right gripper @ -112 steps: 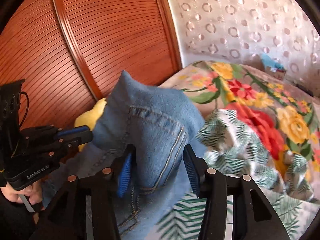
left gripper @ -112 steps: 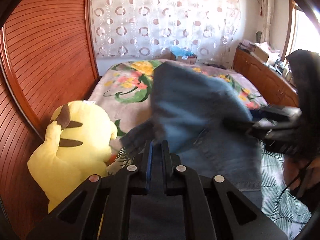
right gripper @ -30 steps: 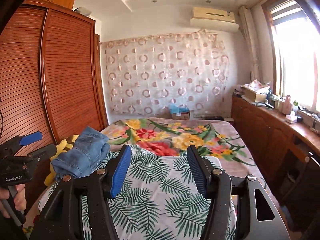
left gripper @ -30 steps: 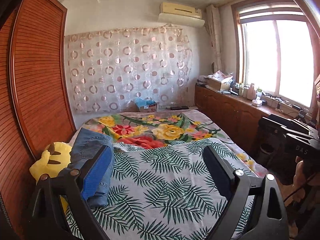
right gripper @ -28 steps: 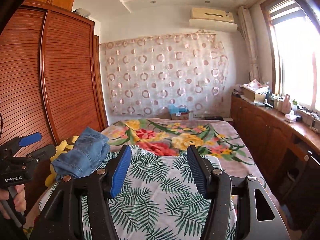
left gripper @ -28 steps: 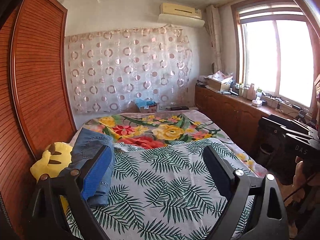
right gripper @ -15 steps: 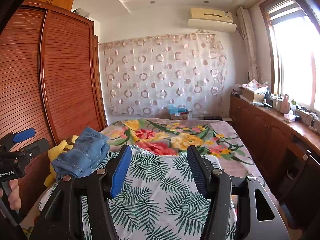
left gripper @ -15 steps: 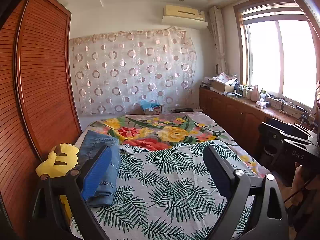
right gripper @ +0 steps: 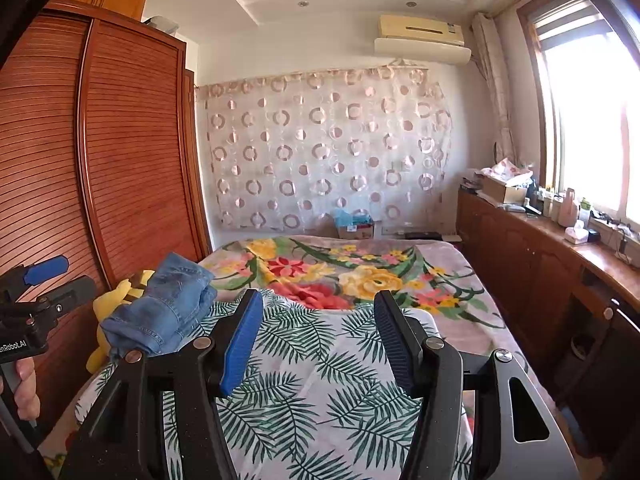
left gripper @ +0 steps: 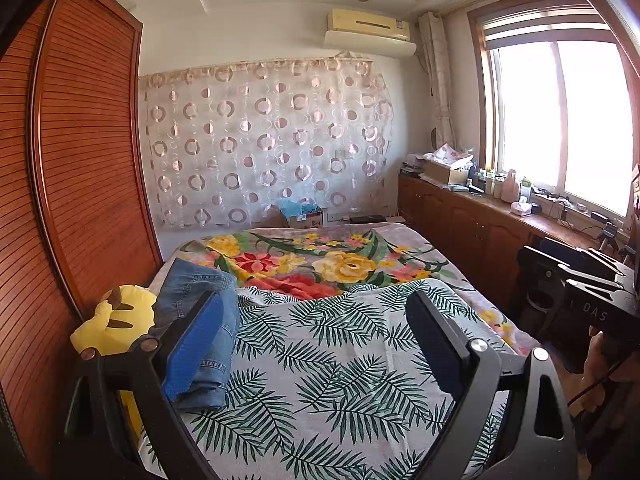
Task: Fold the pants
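Pants (left gripper: 196,320) folded into a bundle at the bed's (left gripper: 340,380) left edge, against a yellow plush (left gripper: 116,324). Left claw (left gripper: 316,344) wide, empty; right claw (right gripper: 316,336) wide, empty. Judged finished; best kept clear, bundle left undisturbed.

Both wrist views face along the bed (left gripper: 320,360) toward the curtained wall (right gripper: 320,152).

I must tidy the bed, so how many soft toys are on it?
1. A yellow soft toy lies at the bed's left edge, beside the wardrobe, partly under the folded jeans. Others may be hidden.
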Demonstrator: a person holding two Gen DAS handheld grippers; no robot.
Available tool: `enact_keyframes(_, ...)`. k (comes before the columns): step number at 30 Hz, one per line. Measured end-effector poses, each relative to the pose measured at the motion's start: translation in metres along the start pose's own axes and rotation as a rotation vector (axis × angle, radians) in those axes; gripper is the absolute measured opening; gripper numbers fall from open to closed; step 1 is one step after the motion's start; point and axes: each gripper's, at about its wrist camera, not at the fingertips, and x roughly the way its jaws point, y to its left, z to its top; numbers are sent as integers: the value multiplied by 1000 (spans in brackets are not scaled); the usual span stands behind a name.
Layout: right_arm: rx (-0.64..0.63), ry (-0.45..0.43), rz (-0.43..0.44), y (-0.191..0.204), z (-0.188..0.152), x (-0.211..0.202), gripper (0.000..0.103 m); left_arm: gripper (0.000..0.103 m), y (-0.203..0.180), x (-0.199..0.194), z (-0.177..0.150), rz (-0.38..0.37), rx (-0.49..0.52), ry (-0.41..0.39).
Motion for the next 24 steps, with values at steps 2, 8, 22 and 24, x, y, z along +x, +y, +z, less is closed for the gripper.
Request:
enact_keyframes(2,0,0,1,0,0,0,60,93,0,0,-2,-1,0,3)
enact_keyframes(8,-1,2,-1,-1,1,-1,60,93,0,1,-2,-1,-1,7)
enact_keyframes(22,-3,4,2,-3,1,-2,60,93,1,3,-4,1,-2,10)
enact_keyframes(24,-3,6,0,-3,0,-3,60,93,1,3,-5,2,-2,9)
